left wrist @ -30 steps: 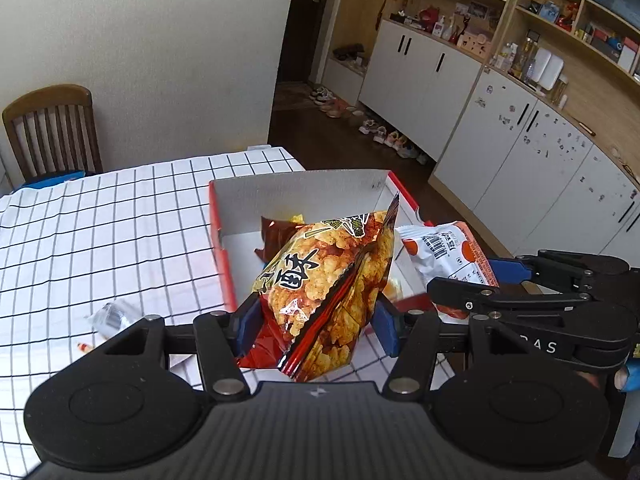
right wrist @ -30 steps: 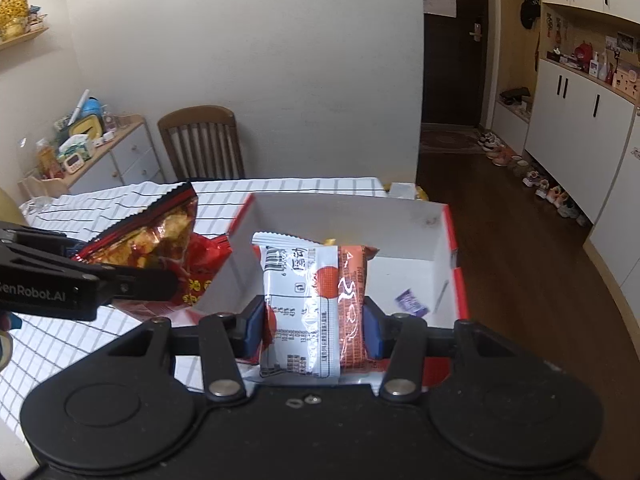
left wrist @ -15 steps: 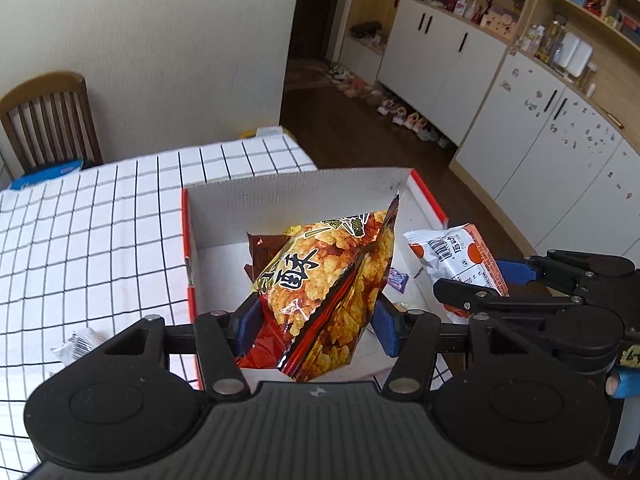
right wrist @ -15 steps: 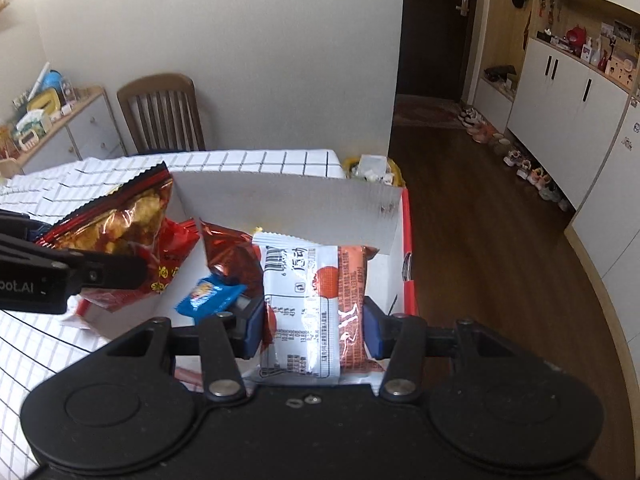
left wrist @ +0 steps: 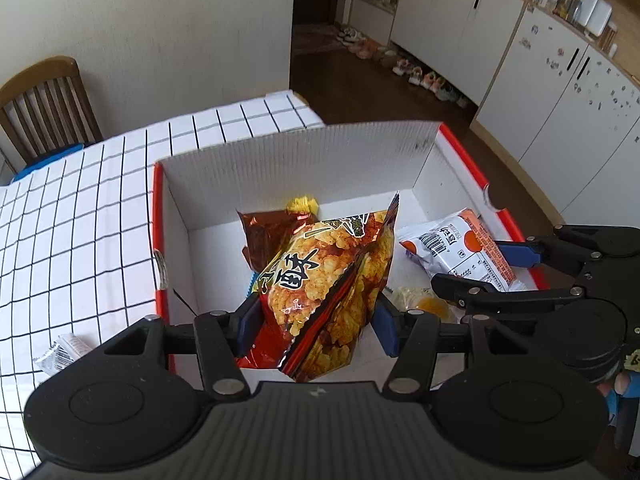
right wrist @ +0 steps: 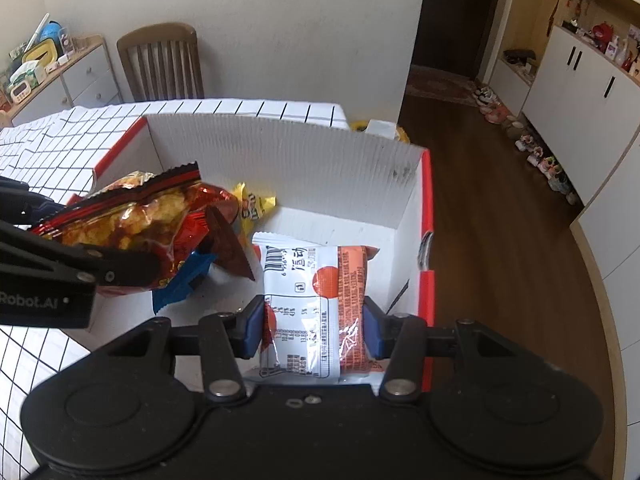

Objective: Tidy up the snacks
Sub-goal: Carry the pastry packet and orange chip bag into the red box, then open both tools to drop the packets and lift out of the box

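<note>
Two snack packets are held over one white corrugated box (left wrist: pixel 304 160) with red edges, which sits on the bench (left wrist: pixel 80 216) under a black-and-white checked cloth. The left claw (left wrist: pixel 316 322) is clamped on a red-and-gold crisp bag (left wrist: pixel 332 276), held nearly upright above the box's near left part. The right claw (right wrist: pixel 314 330) is pinched on a white-and-orange packet (right wrist: pixel 316 300) bearing a barcode, held over the box's right side, near the right wall. In the left wrist view the two packets sit side by side, apart.

Four other snacks can be counted in the box: one dark red foil bag (left wrist: pixel 268 232), one yellow wrapper (right wrist: pixel 252 208) toward the far wall, one blue packet (right wrist: pixel 180 284) partly hidden beneath the crisp bag, and one pale yellowish packet (left wrist: pixel 420 300) on the floor of the box.

Outside the box, one small silver sachet (left wrist: pixel 60 354) lies on the cloth just beside the left wall. One wooden chair (right wrist: pixel 162 64) stands at the bench's far side.
</note>
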